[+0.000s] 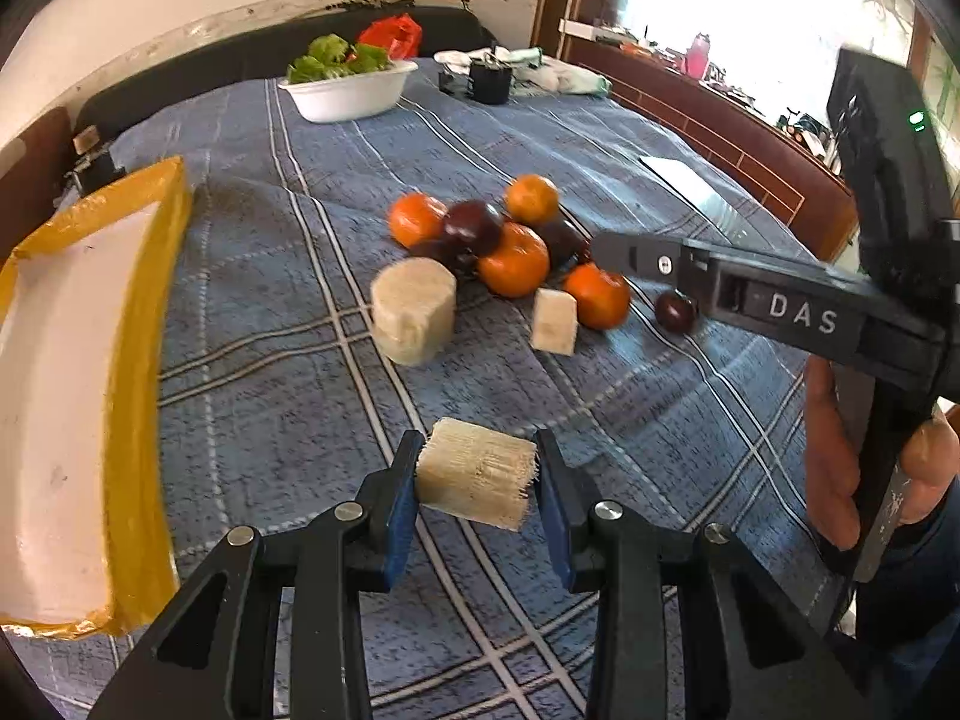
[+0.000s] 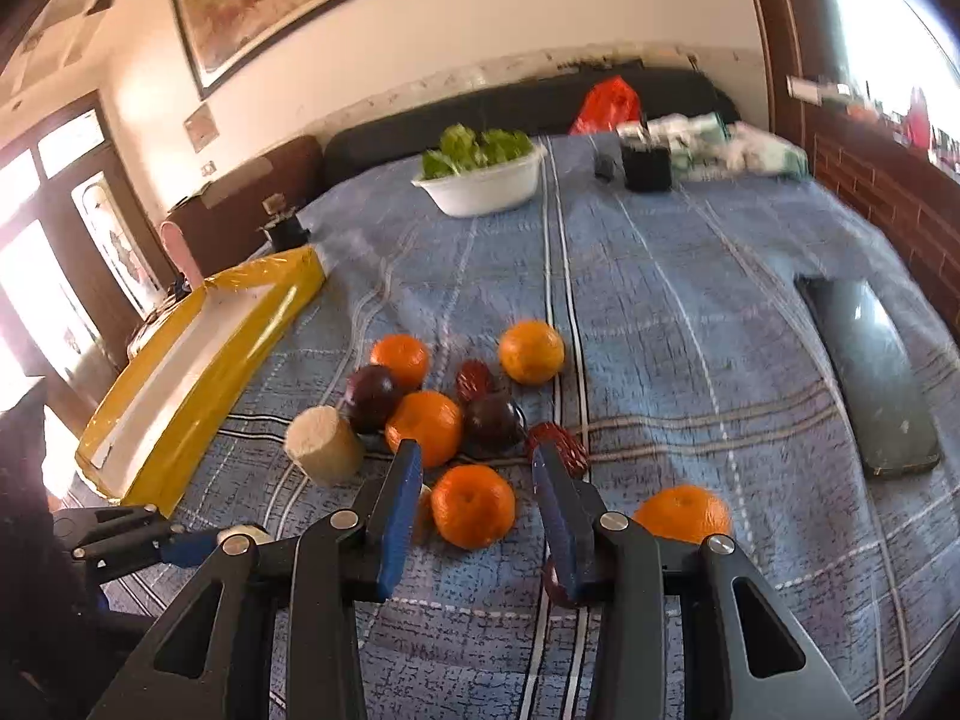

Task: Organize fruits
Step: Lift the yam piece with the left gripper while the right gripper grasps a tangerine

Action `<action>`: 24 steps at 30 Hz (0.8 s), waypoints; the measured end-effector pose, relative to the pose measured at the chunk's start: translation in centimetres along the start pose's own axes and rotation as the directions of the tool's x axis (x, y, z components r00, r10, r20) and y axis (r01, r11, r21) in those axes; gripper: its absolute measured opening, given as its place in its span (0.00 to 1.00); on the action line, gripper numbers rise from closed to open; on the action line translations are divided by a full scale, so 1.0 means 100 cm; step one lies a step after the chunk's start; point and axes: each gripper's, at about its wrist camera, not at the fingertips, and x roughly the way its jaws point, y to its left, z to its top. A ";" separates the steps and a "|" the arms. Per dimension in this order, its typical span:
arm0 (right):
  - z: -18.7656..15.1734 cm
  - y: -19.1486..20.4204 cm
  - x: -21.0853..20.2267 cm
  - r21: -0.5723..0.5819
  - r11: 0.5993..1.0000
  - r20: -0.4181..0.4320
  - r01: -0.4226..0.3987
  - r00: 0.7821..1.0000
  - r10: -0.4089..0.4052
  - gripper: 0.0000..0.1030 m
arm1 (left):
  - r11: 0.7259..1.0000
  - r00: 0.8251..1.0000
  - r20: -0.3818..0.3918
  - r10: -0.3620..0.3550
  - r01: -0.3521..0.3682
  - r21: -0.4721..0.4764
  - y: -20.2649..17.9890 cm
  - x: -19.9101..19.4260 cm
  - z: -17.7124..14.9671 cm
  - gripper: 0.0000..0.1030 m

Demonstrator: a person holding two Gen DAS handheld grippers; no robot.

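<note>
Sugarcane chunk [image 1: 477,480] clamped between my left gripper [image 1: 477,483] pads, held above the blue plaid cloth [image 1: 288,396], near yellow tray [image 1: 135,420]. My right gripper [image 2: 474,501] jaws apart, empty, hovering over an orange [image 2: 473,505] beside the fruit pile [image 2: 444,396]

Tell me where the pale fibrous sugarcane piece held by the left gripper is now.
In the left wrist view, the pale fibrous sugarcane piece sits between the left gripper fingers, above the blue checked cloth, right of the yellow-rimmed tray.
</note>
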 end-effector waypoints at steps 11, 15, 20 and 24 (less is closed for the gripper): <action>-0.002 0.003 0.015 -0.014 1.000 -0.090 -0.018 0.996 0.016 0.40 | 1.000 1.000 0.000 -0.022 0.022 -0.007 0.002 0.000 0.000 0.34; -0.002 0.008 0.017 -0.039 0.999 -0.101 0.008 0.995 -0.012 0.43 | 1.000 1.000 -0.003 -0.026 0.026 -0.013 0.004 0.000 -0.001 0.34; -0.004 0.024 0.021 -0.125 0.987 -0.108 0.105 0.987 -0.119 0.50 | 1.000 1.000 -0.003 -0.021 0.021 -0.008 0.003 0.000 0.000 0.34; -0.008 0.041 0.022 -0.215 0.960 -0.094 0.180 0.975 -0.204 0.34 | 1.000 1.000 -0.005 -0.020 0.020 -0.011 0.003 0.001 0.000 0.34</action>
